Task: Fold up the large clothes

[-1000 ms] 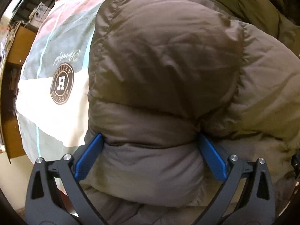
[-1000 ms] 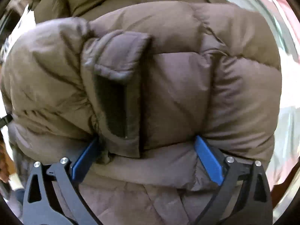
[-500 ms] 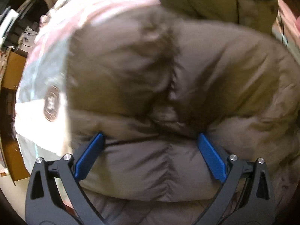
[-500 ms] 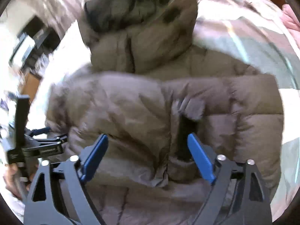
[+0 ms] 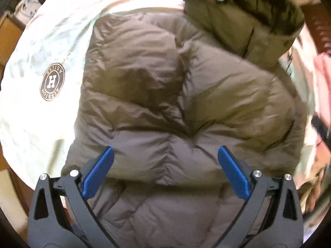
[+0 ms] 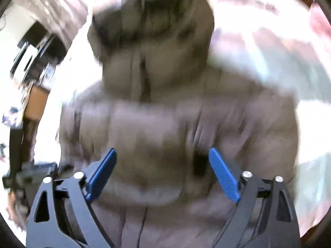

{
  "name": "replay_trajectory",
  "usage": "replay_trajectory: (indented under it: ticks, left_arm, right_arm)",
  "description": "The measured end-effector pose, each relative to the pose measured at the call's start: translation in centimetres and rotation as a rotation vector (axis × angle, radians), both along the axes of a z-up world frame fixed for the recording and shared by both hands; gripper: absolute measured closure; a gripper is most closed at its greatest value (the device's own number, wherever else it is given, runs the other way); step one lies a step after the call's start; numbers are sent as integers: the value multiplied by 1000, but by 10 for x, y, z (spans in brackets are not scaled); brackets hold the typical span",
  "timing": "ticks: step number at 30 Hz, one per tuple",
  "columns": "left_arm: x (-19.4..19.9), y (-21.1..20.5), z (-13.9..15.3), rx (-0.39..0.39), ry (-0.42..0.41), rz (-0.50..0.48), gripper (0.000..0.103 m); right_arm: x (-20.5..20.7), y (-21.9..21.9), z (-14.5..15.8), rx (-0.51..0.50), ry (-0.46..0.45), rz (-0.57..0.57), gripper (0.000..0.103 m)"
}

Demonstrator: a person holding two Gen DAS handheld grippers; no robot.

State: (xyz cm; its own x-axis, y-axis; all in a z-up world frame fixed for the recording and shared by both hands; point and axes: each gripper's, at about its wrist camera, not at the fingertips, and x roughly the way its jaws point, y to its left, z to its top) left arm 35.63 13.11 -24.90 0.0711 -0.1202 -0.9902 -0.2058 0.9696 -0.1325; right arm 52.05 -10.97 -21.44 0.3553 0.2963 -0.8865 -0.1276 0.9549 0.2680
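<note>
The jacket (image 5: 175,103) lies lengthwise away from me, its hood (image 5: 244,10) at the far end and its puffy body bunched nearest my tools. My left gripper (image 5: 165,171) is spread wide, blue pads (image 5: 97,173) either side of a fold but not pinching it. My right gripper (image 6: 163,171) is likewise spread over the jacket (image 6: 165,124), hood (image 6: 151,31) straight ahead; that view is blurred. Under the jacket is a pale blanket (image 5: 37,41), with a round logo (image 5: 52,81) left of my left gripper. Wooden furniture (image 6: 35,101) stands far left.
</note>
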Motion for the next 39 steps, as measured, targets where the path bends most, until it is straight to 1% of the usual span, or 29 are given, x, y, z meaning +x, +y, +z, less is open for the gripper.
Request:
replay_trajectory:
  ticks: [1, 3, 4, 7, 8, 9, 10, 11, 13, 14, 15, 16, 17, 18, 19, 21, 22, 24, 25, 27, 29, 31, 32, 33, 34, 35, 36, 37, 39]
  left_arm:
    - [0, 3, 0, 4, -2, 2, 2]
    - [-1, 11, -4, 34, 4, -2, 2]
    - [3, 11, -11, 49, 26, -8, 2]
    - [5, 30, -21, 40, 77, 7, 2]
    - [9, 30, -27, 44, 95, 6, 2]
    - [13, 31, -33, 53, 112, 1, 2]
    - [15, 31, -39, 55, 123, 0, 2]
    - [19, 34, -42, 51, 133, 6, 2]
    - [30, 34, -45, 38, 133, 20, 2]
    - [36, 32, -45, 38, 128, 18, 2]
    - [39, 31, -45, 47, 124, 12, 2]
    - [40, 34, -46, 54, 124, 9, 2]
    - [36, 37, -46, 59, 127, 11, 2]
    - [38, 40, -46, 56, 132, 22, 2]
    - [40, 47, -50, 51, 133, 33, 2]
    - [39, 61, -54, 43, 132, 65, 2]
    - [40, 64, -54, 42, 129, 79, 2]
    - [41, 75, -49, 38, 120, 116, 2]
    - [42, 83, -45, 30, 109, 152, 2]
    - [41, 103, -32, 17, 69, 236, 2]
    - [39, 120, -18, 19, 20, 311, 2]
    - [34, 134, -2, 30, -35, 372, 2]
    - [32, 138, 6, 38, -64, 397, 2]
    - [31, 142, 11, 48, -87, 412, 2]
    - [31, 144, 16, 58, -109, 422, 2]
    - [31, 143, 20, 59, -127, 421, 2]
    - [34, 139, 23, 53, -148, 402, 2]
    - [34, 132, 23, 50, -156, 382, 2]
    - [31, 117, 24, 48, -171, 328, 2]
  right_arm:
    - [28, 4, 13, -5, -3, -23, 4]
    - [74, 10, 26, 55, -20, -44, 4]
    - [110, 19, 35, 39, -44, -56, 4]
    - [184, 45, 48, -211, -140, -108, 1]
    - [220, 56, 45, -342, -201, -122, 1]
    - [238, 62, 37, -404, -219, -116, 1]
    - [256, 65, 28, -464, -212, -111, 1]
    - [277, 73, 12, -501, -160, -99, 1]
    - [293, 83, -10, -479, -75, -63, 1]
    - [295, 87, -20, -500, -65, -54, 1]
    - [289, 91, -25, -539, -72, -53, 7]
    - [286, 96, -31, -592, -81, -58, 44]
    - [282, 98, -35, -578, -76, -63, 69]
    - [270, 93, -30, -541, -86, -69, 84]
    - [256, 92, -17, -496, -132, -58, 88]
    - [216, 85, 4, -485, -231, -20, 90]
    - [198, 84, 20, -464, -282, -10, 91]
    - [147, 71, 55, -331, -354, 7, 91]
    - [111, 58, 78, -237, -382, 24, 91]
    - [55, 43, 100, -144, -427, 71, 91]
    - [-9, 24, 113, -59, -457, 144, 91]
    - [-62, 5, 109, 23, -447, 219, 87]
    - [-83, -3, 94, 7, -386, 282, 82]
    - [-98, -5, 71, -98, -278, 337, 60]
    - [-108, -7, 52, -201, -206, 355, 32]
    - [-121, -10, 22, -365, -115, 365, 21]
    - [-130, -16, 2, -473, -64, 357, 17]
    - [-135, -26, -11, -528, -17, 329, 17]
    - [-136, -41, -9, -462, -6, 255, 17]
